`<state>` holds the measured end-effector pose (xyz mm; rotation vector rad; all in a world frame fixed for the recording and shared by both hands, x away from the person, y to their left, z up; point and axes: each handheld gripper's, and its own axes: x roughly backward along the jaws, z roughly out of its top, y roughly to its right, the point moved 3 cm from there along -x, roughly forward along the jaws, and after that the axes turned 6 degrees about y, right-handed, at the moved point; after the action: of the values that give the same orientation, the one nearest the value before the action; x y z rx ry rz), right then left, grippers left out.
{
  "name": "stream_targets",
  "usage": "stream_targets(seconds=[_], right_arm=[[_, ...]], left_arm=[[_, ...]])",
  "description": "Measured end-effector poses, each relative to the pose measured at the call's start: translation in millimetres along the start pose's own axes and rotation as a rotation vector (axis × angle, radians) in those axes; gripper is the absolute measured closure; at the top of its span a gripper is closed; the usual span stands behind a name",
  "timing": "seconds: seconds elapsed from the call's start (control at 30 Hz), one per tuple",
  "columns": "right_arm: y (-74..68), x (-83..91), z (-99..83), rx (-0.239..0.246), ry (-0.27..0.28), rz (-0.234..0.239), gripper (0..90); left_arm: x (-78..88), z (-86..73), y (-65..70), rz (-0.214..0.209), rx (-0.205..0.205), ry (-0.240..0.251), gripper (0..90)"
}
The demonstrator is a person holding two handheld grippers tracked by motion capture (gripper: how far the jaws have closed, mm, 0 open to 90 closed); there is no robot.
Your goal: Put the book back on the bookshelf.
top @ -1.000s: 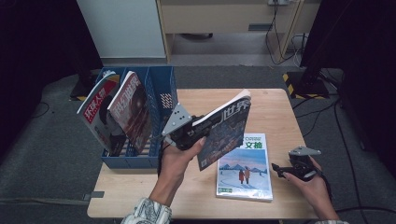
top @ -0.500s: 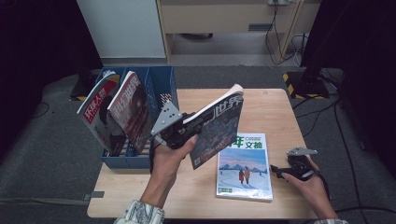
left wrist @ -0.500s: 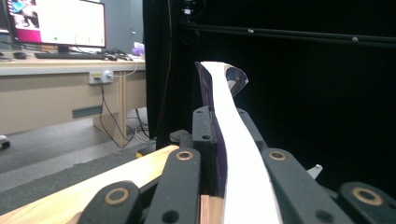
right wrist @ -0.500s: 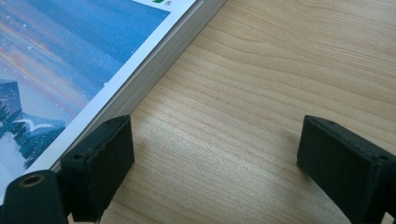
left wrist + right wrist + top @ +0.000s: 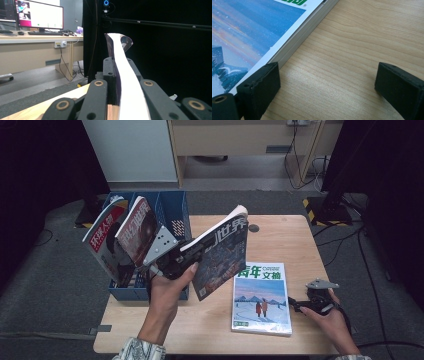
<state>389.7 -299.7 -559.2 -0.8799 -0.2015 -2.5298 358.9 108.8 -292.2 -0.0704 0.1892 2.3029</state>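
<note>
From above, my left gripper (image 5: 187, 261) is clamped on a dark magazine (image 5: 222, 255), holding it tilted above the table (image 5: 280, 232) beside the blue rack (image 5: 172, 210). Along its jaws, the pages (image 5: 125, 82) sit pinched between them. My right gripper (image 5: 327, 82) has just been opening; its jaws stand apart over bare wood beside the flat magazine (image 5: 254, 32).

i'm holding a dark-covered magazine (image 5: 220, 257) clamped in the left gripper (image 5: 186, 261), tilted above the wooden table (image 5: 280, 240) beside the blue file rack (image 5: 172, 212). my right gripper (image 5: 300, 305) is sitting just beside the snow-scene magazine (image 5: 261, 299), which is lying flat.
</note>
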Motion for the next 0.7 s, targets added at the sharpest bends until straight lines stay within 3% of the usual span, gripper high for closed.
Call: stream_targets(seconds=[0.7], right_arm=[[-0.6,0.5,-0.3,-0.003,-0.001,-0.009,6.5]], left_arm=[[21.7,14.3,-12.0,0.033,0.008,0.027,82.3]])
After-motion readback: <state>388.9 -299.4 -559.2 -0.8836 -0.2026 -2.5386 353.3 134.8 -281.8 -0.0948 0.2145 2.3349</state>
